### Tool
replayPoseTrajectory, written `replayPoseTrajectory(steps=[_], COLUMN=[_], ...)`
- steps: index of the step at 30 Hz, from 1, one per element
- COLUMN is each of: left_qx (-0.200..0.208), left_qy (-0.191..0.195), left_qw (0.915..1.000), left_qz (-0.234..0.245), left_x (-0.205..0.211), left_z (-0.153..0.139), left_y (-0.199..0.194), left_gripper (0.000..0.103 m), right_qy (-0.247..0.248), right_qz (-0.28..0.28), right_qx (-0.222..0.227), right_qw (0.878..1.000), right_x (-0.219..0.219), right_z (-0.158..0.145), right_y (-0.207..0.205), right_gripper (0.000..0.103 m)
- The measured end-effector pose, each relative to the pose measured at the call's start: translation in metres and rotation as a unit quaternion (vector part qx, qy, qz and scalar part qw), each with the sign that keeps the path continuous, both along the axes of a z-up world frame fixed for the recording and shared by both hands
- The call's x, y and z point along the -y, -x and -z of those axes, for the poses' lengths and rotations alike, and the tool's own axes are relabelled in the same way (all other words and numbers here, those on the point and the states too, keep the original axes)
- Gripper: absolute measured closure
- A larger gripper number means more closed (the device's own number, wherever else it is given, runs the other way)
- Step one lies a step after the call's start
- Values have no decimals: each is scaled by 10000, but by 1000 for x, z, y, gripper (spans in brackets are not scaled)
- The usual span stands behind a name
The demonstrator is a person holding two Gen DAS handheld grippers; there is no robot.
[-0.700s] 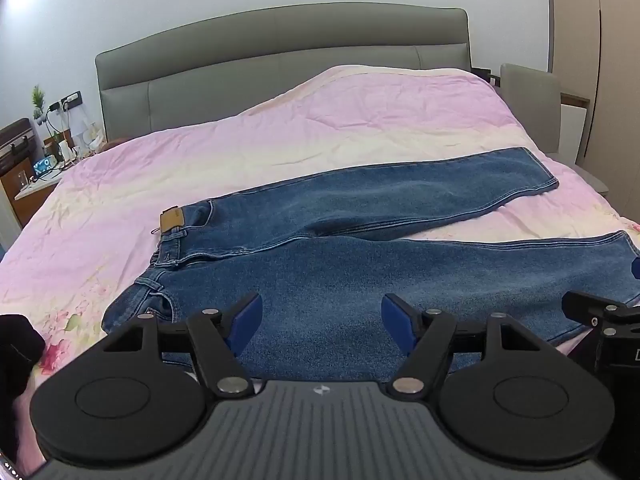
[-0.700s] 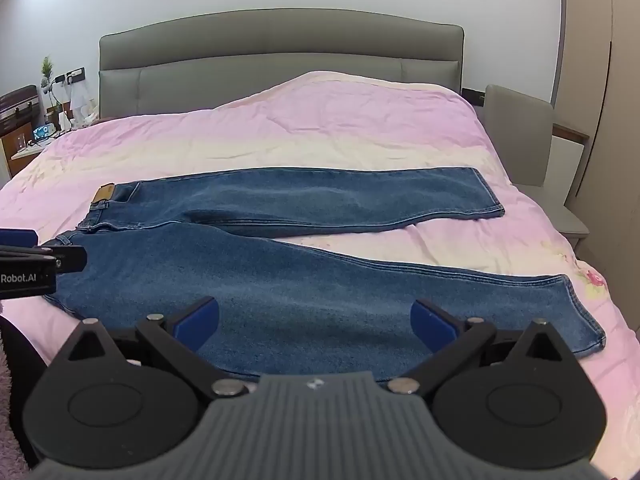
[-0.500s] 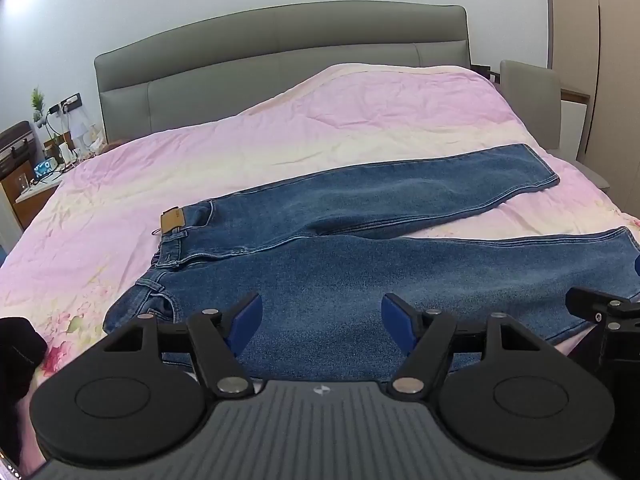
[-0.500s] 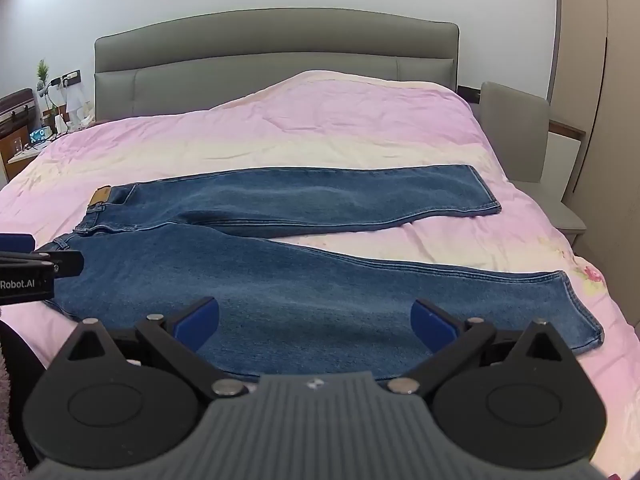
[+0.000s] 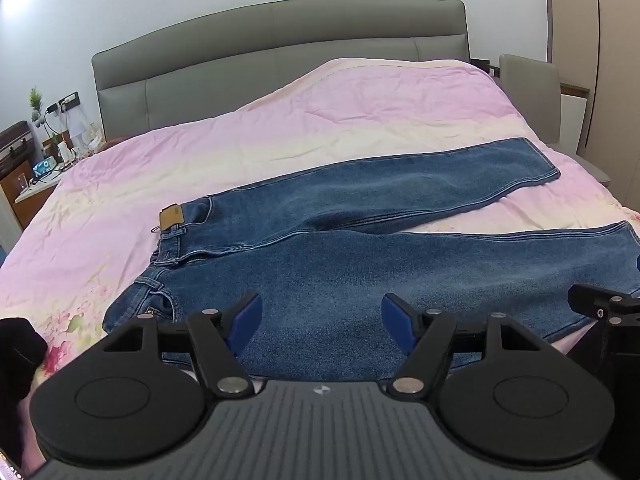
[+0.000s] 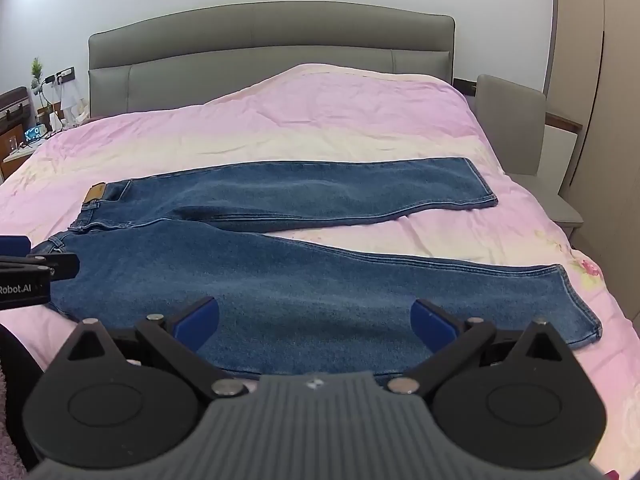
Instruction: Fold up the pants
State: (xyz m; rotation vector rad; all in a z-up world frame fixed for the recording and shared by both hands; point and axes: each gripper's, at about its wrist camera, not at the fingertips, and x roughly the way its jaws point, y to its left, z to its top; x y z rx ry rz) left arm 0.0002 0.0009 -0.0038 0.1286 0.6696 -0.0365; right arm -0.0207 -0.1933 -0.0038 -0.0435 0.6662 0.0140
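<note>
Blue jeans (image 5: 360, 248) lie flat on the pink bed, waistband with a tan patch at the left, the two legs spread apart toward the right; they also show in the right wrist view (image 6: 304, 276). My left gripper (image 5: 322, 318) is open and empty, hovering over the near leg close to the hip. My right gripper (image 6: 314, 320) is open and empty over the near leg's middle. Each gripper's tip shows at the edge of the other's view: the right one (image 5: 596, 308) and the left one (image 6: 36, 268).
The pink duvet (image 5: 320, 120) covers the bed up to a grey headboard (image 5: 280, 48). A cluttered nightstand (image 5: 36, 172) stands at the left. A grey chair (image 6: 516, 120) and a wardrobe stand at the right.
Both grippers have shifted slightly; the jeans sit a little lower and farther left in the views. The jaws stay open and the jeans have not moved.
</note>
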Motion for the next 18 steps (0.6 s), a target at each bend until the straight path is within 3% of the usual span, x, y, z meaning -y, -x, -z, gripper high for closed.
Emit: replayPoseTrajectory(steps=[18], left_qx=[-91], left_qy=[-75], left_qw=[9999], left_qz=[11], left_x=[4], left_z=[1], left_y=[-4], left_gripper=[23], right_qy=[-130], right_qz=[82], right_qx=[-129], right_qw=[9998], right_x=[5], right_z=[1], right_y=[-6], right_gripper=[5])
